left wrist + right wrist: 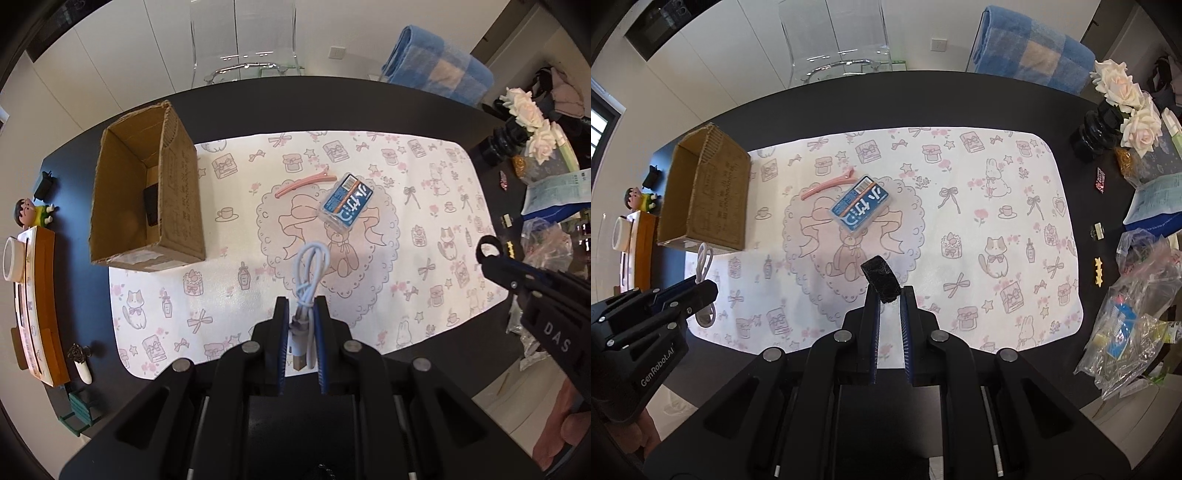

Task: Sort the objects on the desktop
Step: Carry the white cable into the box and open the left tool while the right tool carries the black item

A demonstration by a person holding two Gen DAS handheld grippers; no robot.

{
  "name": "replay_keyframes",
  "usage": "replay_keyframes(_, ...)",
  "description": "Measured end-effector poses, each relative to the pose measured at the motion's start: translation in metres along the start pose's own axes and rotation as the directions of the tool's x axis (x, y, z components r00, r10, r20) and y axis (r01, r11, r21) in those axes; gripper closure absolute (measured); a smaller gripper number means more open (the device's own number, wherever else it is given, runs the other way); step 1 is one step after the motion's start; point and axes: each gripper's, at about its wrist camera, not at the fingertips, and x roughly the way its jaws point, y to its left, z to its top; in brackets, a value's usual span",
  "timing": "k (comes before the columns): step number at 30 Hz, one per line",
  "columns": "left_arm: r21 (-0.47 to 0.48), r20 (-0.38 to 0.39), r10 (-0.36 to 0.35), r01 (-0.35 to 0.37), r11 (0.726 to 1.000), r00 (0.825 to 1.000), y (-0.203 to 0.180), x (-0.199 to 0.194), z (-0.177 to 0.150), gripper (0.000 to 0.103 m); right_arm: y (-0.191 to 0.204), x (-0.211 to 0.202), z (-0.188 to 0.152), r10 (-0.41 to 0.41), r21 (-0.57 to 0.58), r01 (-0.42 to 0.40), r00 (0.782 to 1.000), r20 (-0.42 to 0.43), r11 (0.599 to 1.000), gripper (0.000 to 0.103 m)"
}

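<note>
**Both grippers raised above the mat, each gripping a small item**

The left gripper (301,306) has its jaws nearly closed on a coiled white USB cable (308,280), its loop sticking out past the fingertips and its plug lying between the pads. The right gripper (888,295) is likewise pinched almost shut on a black strap loop (881,278). Both hang above a white desk mat (960,236) printed with pink bows, cats and a teddy bear.

On the mat lie a clear box with a blue label (862,206), its writing not legible, and just beside it a pink hair clip (827,186). An open cardboard box (147,199) stands on the mat's left end with a dark item inside. The left gripper's body reads "GenRobot.AI"; the right one's shows "DAS".

Around the mat are a vase of pale roses (1123,110), crumpled plastic bags (1137,317) and a small figurine (31,214).
</note>
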Motion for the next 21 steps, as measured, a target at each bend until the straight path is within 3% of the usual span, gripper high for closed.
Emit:
replay_keyframes(8, -0.053, 0.031, 0.017, -0.015, 0.998, 0.999, 0.035, -0.021, -0.010, 0.090, 0.026, -0.013, -0.009, 0.015, -0.034, -0.015, 1.000, 0.009, 0.999, 0.092)
replay_keyframes(21, -0.185, 0.055, 0.072, -0.060, 0.981, 0.996, 0.112, -0.043, -0.024, 0.090, 0.106, -0.012, -0.010, 0.047, -0.177, -0.047, 0.999, -0.001, 0.983, 0.092)
